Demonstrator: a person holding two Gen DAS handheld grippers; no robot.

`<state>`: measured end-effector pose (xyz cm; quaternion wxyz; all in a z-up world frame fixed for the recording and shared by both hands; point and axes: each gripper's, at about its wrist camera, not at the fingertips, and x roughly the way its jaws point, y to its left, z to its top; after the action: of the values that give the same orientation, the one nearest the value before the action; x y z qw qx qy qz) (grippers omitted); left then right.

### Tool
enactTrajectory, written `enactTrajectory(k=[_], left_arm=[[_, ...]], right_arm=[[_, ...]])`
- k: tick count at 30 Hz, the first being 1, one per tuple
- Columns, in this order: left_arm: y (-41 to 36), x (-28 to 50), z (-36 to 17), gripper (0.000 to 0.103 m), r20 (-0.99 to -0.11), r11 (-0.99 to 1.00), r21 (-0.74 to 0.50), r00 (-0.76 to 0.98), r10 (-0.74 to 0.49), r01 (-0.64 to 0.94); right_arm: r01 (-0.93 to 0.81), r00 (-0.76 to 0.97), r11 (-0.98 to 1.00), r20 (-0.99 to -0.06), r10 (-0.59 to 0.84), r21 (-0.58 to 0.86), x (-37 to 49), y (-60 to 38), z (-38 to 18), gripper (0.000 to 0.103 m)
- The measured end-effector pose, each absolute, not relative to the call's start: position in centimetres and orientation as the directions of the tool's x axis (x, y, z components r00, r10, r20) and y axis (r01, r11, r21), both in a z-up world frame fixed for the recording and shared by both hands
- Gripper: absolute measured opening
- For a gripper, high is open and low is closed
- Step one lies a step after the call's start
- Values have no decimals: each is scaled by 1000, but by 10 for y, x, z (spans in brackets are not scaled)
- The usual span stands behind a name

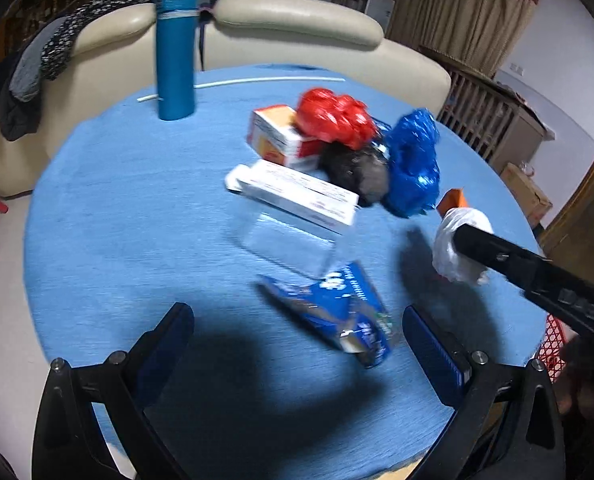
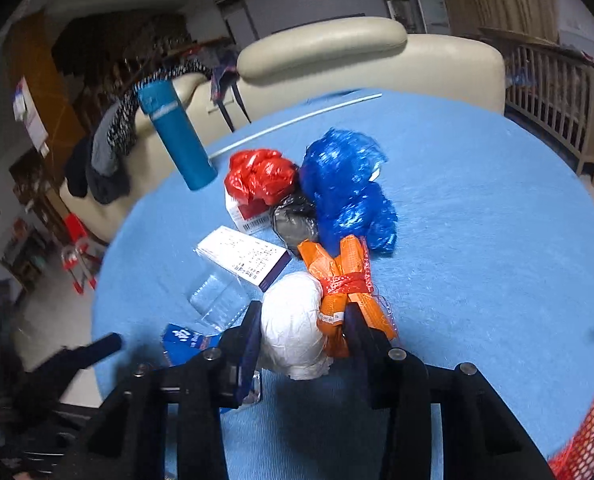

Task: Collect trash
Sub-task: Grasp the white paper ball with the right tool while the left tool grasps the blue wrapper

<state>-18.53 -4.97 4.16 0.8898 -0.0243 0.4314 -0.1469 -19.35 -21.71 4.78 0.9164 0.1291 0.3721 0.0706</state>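
Observation:
My right gripper point(image 2: 303, 316) is shut on a crumpled white bag point(image 2: 295, 326), with an orange wrapper point(image 2: 337, 280) against its right finger. It shows from the side in the left wrist view point(image 1: 457, 246). My left gripper point(image 1: 297, 324) is open and empty, above a crushed blue carton point(image 1: 337, 308). A pile of trash lies mid-table: red bag point(image 1: 333, 116), blue bag point(image 1: 413, 164), dark wad point(image 1: 357, 170), white boxes point(image 1: 297, 192) and a clear plastic container point(image 1: 293, 244).
A tall teal flask point(image 1: 175, 48) stands at the far left of the round blue table point(image 1: 137, 200), with a white stick point(image 1: 257, 81) behind it. A cream sofa point(image 1: 297, 16) lies beyond. A red mesh basket point(image 2: 593, 420) is at the right edge.

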Motion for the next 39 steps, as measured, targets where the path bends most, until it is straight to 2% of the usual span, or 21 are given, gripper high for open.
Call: enactTrajectory(k=[4,5,6,8,10,15,20,25,26,28,29,31,32,33,35,36,37,39], left_arm=[[-64,-174,31,103,-786,958,-148,559,-264,245],[-66,-172,27,95,-790,957,-151,551,-269,249],[-67,-170,24,68,-794,954,-159,541,-277,255],[-67,-168,21,53,-799,944,-198,514,-312,266],[-67,-168,23,49,-797,950,-176,529,-292,259],[-62,-171,32,36,-774,949,-169,561,-294,265],[-56,-172,37,31,-761,951,-163,580,-291,264],[-51,-172,37,31,-761,950,-162,579,-292,267],[-51,-171,36,31,-764,950,-165,574,-294,266],[-48,-169,35,34,-765,951,-176,572,-294,253],[-46,-168,33,35,-765,951,-184,571,-297,248],[-46,-166,26,50,-779,951,-185,553,-295,247],[-45,-165,23,64,-785,952,-188,546,-294,243],[-44,-165,21,67,-786,953,-188,545,-291,237],[-43,-167,20,67,-782,953,-186,551,-292,241],[-44,-169,20,47,-778,949,-183,553,-299,256],[-45,-170,21,40,-778,948,-172,554,-296,266],[-45,-170,22,40,-776,946,-174,553,-302,273]], right_arm=[[-26,720,938,-645,258,346,-203,-233,48,43],[-25,707,930,-651,276,367,-204,-237,44,44],[-13,695,923,-660,285,385,-203,-241,38,47],[39,681,925,-688,253,378,-200,-249,28,55],[72,657,924,-715,239,375,-202,-257,22,75],[107,733,938,-664,149,329,-229,-271,35,75],[-10,711,958,-672,209,288,-239,-240,38,75],[-17,685,968,-703,194,251,-221,-226,22,72],[-14,681,970,-708,187,243,-216,-226,19,70],[-10,672,971,-717,184,239,-207,-225,15,53],[-12,666,971,-722,187,240,-203,-225,13,49],[-16,652,973,-736,184,230,-194,-222,7,47],[-17,649,974,-739,181,224,-192,-220,5,47],[-18,652,977,-739,172,211,-190,-218,4,47],[-26,656,980,-737,164,195,-189,-214,4,47],[-29,655,979,-735,172,204,-188,-213,3,42],[-31,656,976,-732,183,216,-188,-213,3,37],[-36,663,972,-723,196,231,-191,-213,7,33]])
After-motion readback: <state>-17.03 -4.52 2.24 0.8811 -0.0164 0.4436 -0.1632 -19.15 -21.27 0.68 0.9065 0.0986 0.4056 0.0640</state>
